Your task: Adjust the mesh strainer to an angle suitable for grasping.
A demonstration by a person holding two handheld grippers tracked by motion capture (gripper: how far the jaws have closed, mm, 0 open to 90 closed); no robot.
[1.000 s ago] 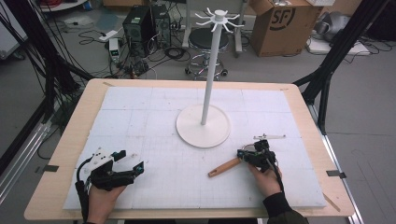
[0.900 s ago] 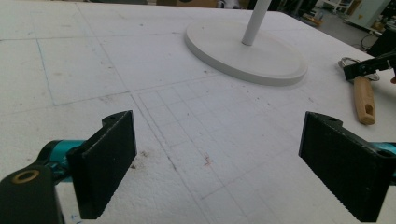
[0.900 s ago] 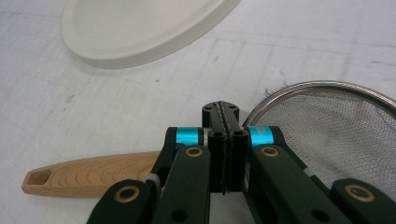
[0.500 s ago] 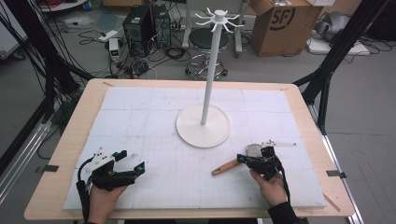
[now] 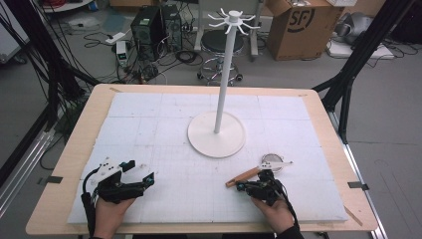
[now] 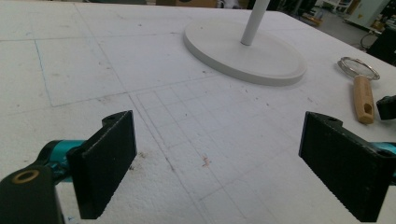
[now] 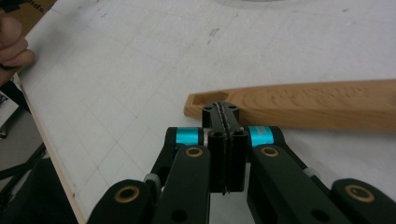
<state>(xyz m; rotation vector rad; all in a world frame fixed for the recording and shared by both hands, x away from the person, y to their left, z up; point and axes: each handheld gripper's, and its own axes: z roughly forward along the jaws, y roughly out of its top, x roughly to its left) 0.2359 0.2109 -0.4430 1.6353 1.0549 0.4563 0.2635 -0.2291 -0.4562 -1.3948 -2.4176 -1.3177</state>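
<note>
Left gripper (image 5: 142,174) low over the white mat (image 5: 164,129), jaws spread wide, nothing between them, only bare gridded surface. Right gripper (image 7: 225,114) jaws pressed flat together, gripping nothing; tips just at the near edge of the wooden handle (image 7: 299,105), whether touching unclear. Handle lying crosswise ahead of the shut jaws, running off to their right. Beyond the left jaws, ahead and to the right: small strainer (image 6: 358,68), mesh bowl farther, wooden handle nearer. Farther ahead still, round white stand base (image 6: 243,53) with upright pole (image 5: 224,74).
</note>
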